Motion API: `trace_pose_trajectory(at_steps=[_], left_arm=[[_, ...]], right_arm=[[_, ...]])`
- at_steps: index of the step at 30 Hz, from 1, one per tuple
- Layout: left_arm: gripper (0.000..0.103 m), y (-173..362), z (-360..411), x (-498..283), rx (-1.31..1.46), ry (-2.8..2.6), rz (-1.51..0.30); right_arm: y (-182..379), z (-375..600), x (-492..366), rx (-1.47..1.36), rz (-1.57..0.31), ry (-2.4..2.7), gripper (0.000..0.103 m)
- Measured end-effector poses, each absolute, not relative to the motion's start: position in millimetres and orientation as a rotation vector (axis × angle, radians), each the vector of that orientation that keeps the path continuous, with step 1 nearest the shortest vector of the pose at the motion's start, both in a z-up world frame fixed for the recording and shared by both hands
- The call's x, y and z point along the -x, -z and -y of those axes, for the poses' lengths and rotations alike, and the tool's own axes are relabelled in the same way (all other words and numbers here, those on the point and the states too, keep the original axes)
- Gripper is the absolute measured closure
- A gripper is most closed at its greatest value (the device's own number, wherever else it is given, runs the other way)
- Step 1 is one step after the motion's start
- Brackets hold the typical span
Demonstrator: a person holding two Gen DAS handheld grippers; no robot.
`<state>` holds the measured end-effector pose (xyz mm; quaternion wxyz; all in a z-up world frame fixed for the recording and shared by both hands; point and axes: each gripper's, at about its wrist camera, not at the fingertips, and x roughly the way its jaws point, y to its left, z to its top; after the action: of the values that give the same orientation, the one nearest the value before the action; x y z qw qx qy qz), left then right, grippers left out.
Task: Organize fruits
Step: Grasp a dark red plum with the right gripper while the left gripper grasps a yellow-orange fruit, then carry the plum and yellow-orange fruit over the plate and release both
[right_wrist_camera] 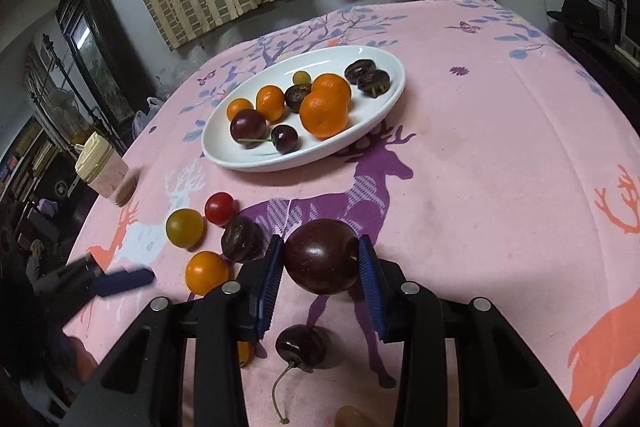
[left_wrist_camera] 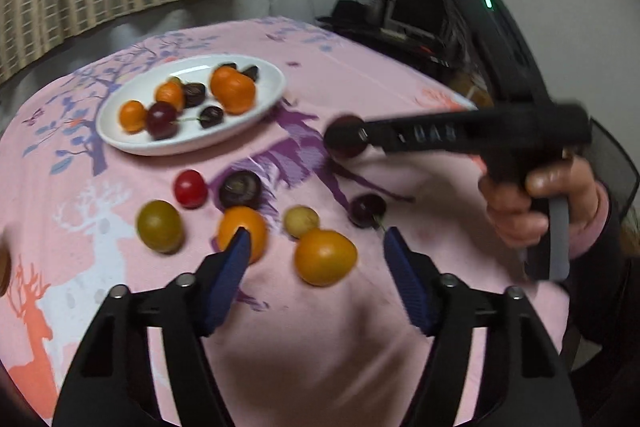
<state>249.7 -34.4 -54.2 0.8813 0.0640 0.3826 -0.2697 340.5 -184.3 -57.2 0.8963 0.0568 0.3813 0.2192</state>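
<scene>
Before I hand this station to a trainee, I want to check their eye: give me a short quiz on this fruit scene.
1. True or false: the right gripper is shut on a dark plum.
2. Where is the red cherry tomato? A on the white plate; B on the tablecloth; C in the left gripper.
3. What stands between the left gripper's jaws?

Key: 1 true. 2 B. 3 an orange fruit, not gripped; the jaws stand apart.

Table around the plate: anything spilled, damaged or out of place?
Nothing spilled or damaged. Loose fruit still lies on the pink tablecloth short of the white plate: a red tomato, a greenish one, an orange and a stemmed cherry. The right gripper holds a dark plum.
</scene>
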Motion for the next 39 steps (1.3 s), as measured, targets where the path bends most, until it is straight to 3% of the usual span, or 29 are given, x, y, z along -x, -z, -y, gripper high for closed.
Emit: trace_pose_trajectory(at_steps=[4, 18, 20, 27, 34, 39], left_arm=[[0.049, 71.3, 45.7, -251.6, -0.182, 0.547, -0.847], [0.050, 88.3, 58.2, -267.8, -0.191, 0.546, -0.906], [0.060, 90.5, 58.9, -270.0, -0.188, 0.550, -0.923], [0.061, 88.9, 54.1, -269.7, -0.145, 0.565, -0.933], [0.061, 48.8, 25.9, -278.7, -0.027, 0.609, -0.868], [0.061, 6.2, -7.8, -345.6, -0.012, 0.435, -0.769]], right_arm=[[54.7, 184.9, -338.7, -0.124, -0.783, -0.466, 0.065], [50.5, 182.4, -332.7, -0.114, -0.761, -0.483, 0.065], [50.2, 182.9, -332.5, -0.114, -0.759, -0.482, 0.065], [50.0, 183.2, -332.3, -0.113, -0.757, -0.480, 0.065], [44.5, 178.8, -340.1, -0.076, -0.713, -0.484, 0.065], [21.8, 150.6, -377.3, -0.028, -0.654, -0.514, 0.065]])
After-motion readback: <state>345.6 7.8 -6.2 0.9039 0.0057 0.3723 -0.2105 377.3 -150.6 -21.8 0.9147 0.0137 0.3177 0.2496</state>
